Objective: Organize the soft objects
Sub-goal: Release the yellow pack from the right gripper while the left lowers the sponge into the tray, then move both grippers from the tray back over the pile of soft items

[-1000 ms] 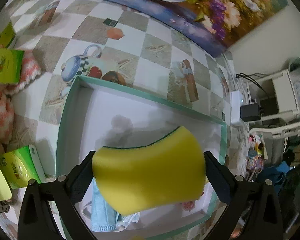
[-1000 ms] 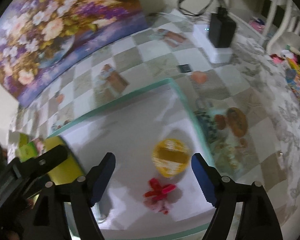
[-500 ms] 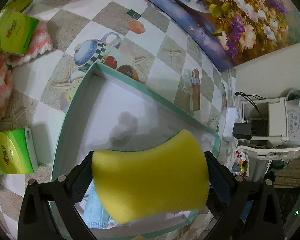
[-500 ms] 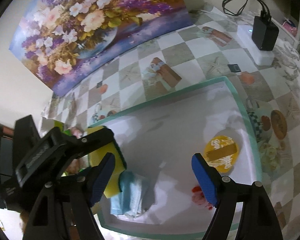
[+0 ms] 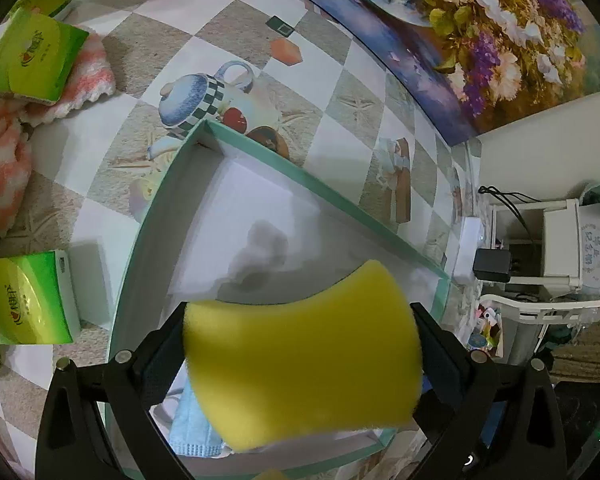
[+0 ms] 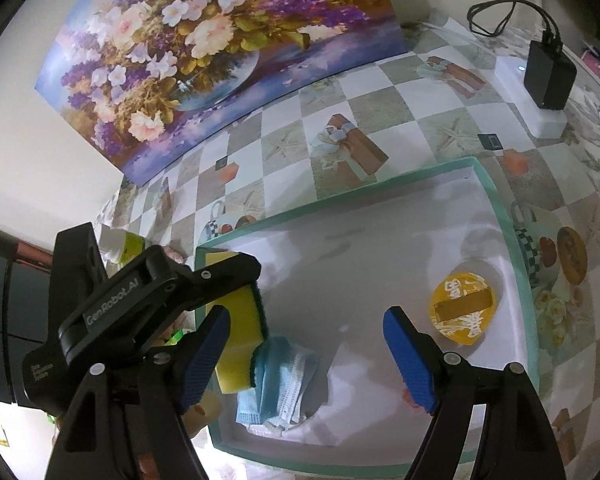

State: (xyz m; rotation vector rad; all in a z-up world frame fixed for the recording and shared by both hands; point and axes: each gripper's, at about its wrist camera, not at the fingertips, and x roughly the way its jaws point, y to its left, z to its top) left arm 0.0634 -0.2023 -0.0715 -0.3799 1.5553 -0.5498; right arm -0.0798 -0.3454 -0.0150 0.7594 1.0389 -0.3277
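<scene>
Your teal-rimmed tray sits on the checked surface. Your left gripper clamps the yellow sponge above the tray's blue mask. Your right gripper hangs open, empty.

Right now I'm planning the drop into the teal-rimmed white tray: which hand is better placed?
Left. The left gripper grips the yellow foam sponge above the teal-rimmed white tray; the right gripper is open, empty.
</scene>
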